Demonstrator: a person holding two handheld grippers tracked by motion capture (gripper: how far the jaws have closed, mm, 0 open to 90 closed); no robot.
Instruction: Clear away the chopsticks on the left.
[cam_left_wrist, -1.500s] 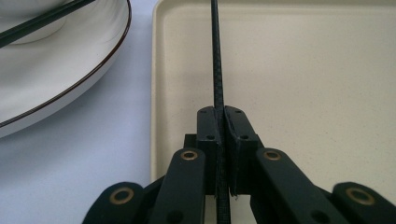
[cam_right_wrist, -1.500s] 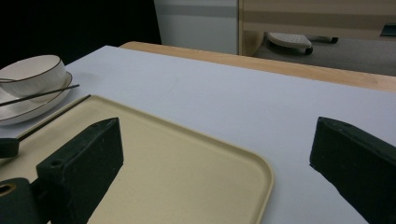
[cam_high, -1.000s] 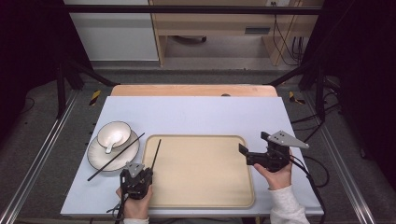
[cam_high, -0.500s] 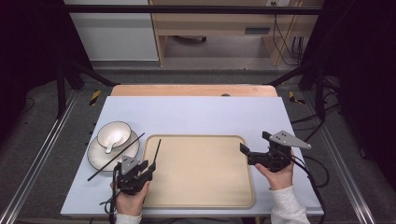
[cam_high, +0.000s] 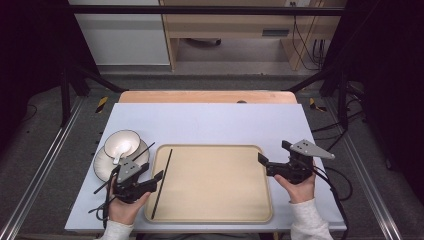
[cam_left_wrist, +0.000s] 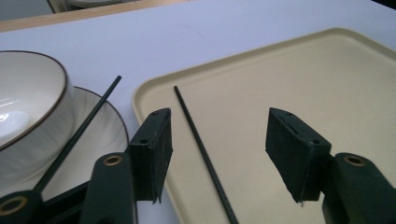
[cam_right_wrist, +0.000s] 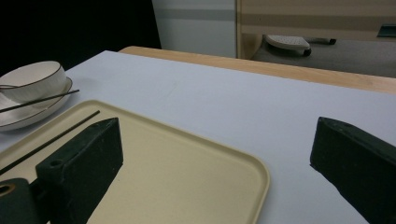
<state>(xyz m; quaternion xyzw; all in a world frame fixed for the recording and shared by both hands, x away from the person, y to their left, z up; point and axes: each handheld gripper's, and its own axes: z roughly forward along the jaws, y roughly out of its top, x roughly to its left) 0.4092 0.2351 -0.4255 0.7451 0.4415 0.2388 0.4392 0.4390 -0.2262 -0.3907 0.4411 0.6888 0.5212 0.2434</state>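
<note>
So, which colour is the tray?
The tray is pale beige, best seen in the high view.

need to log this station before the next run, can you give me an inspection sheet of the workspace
surface: pale blue-grey table top, wooden strip along the far edge.
job's things: thin black chopstick lying in the beige plastic tray, near its left rim; second black chopstick resting across the white saucer under the white dark-rimmed bowl.
clutter: white spoon in the bowl.
grippers: left gripper open, jaws have just been opening, the tray chopstick below them, untouched; right gripper open, nothing between its jaws, at the tray's right rim.
cables: black cable trailing from the right gripper.
surroundings: dark frame posts, wooden desk beyond.
</note>
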